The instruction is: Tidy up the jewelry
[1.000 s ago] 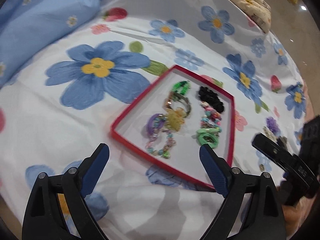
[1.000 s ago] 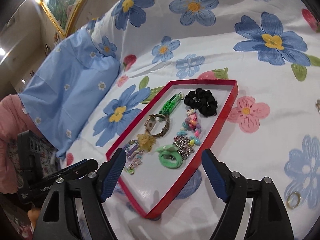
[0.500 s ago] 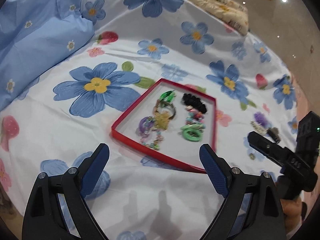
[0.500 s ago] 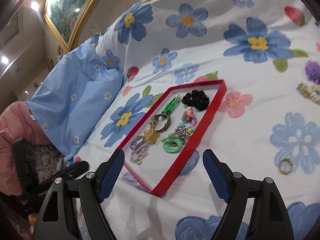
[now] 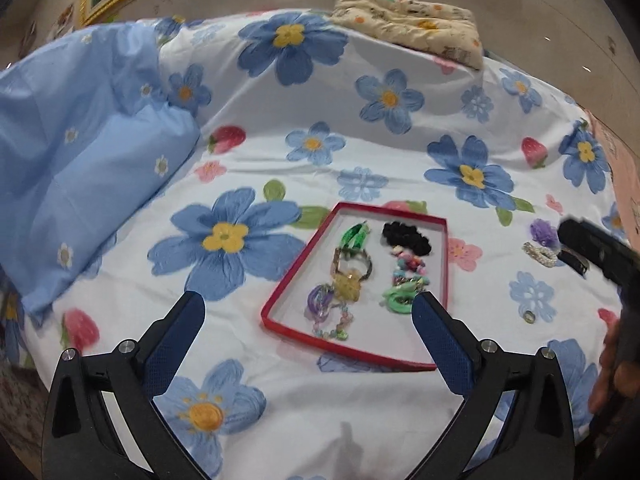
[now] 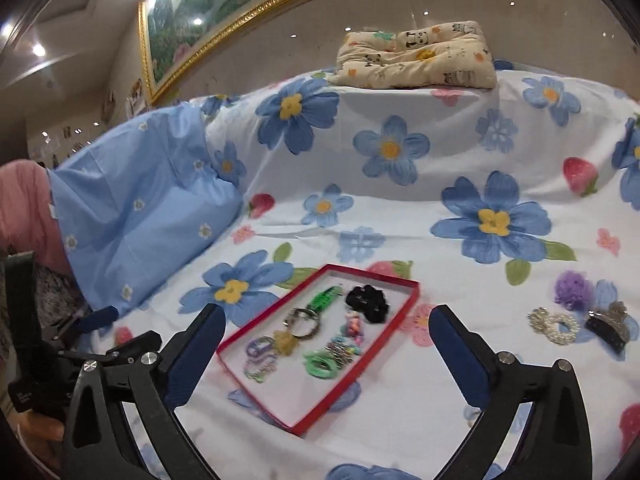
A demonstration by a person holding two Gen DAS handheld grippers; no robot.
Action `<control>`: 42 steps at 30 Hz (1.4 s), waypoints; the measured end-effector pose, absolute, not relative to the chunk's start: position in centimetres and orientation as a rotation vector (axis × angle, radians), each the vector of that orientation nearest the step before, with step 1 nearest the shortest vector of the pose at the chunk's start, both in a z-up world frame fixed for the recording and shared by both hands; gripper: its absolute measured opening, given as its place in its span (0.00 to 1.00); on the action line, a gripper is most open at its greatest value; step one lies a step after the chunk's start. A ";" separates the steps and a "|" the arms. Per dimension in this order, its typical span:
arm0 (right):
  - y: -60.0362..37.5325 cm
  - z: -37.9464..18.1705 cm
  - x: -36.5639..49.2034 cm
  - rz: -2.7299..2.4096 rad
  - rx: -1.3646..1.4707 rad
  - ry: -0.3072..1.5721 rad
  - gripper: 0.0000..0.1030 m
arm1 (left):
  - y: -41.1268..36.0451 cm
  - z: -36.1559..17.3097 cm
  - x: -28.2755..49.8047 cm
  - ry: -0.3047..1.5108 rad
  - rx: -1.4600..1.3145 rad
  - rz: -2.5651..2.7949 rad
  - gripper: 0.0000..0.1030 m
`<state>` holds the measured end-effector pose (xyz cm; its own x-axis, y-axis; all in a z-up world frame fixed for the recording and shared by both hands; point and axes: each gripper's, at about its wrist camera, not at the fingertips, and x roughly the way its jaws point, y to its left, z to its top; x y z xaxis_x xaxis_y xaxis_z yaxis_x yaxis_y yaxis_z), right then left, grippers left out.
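A shallow red tray (image 5: 298, 268) lies on the flowered bedsheet and holds a black scrunchie (image 5: 406, 236), a green clip (image 5: 354, 236), a watch, a green ring and bead bracelets. Right of the tray, on the sheet, lie a purple scrunchie (image 6: 574, 290), a pearl piece (image 6: 556, 326), a black claw clip (image 6: 606, 328) and a small ring (image 5: 530, 317). My left gripper (image 5: 308, 304) hovers above the near side of the tray, its jaws opening with nothing between them. My right gripper (image 6: 328, 314) hangs over the tray's (image 6: 256, 328) near end, its jaws also opening on nothing.
A light blue pillow (image 5: 80, 152) lies at the left. A cream printed cushion (image 6: 416, 58) sits at the far edge of the bed, below a gold-framed painting (image 6: 224, 20). A hand (image 5: 616, 368) holding the right gripper shows at the right edge of the left wrist view.
Both grippers have risen and drawn back, so the tray looks smaller and lower and the wall and cushion have come into view. Both pairs of jaws stand wider apart.
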<state>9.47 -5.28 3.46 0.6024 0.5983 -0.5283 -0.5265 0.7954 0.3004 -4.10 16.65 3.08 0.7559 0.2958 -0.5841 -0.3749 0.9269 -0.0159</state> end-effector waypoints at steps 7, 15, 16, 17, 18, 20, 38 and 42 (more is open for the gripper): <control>-4.5 -2.6 7.6 0.618 0.098 0.759 1.00 | 16.3 -1.0 -4.7 0.672 -0.170 0.369 1.00; -5.2 -5.2 5.4 0.574 0.087 0.744 1.00 | 15.1 -2.6 -6.1 0.644 -0.200 0.338 1.00; -5.4 -5.2 5.3 0.572 0.093 0.739 1.00 | 15.0 -2.7 -6.0 0.651 -0.194 0.336 1.00; -5.6 -5.2 5.3 0.573 0.099 0.741 1.00 | 14.7 -2.8 -5.9 0.658 -0.186 0.336 1.00; -5.7 -5.2 5.3 0.574 0.101 0.749 1.00 | 14.4 -2.9 -5.9 0.663 -0.176 0.342 1.00; -5.8 -5.2 5.5 0.567 0.099 0.763 1.00 | 14.1 -3.0 -5.9 0.669 -0.169 0.344 1.00; -6.2 -5.9 5.4 0.572 0.107 0.779 1.00 | 13.8 -2.9 -6.2 0.668 -0.162 0.343 1.00; -6.2 -5.8 5.4 0.576 0.114 0.773 1.00 | 13.9 -2.9 -6.3 0.668 -0.166 0.345 1.00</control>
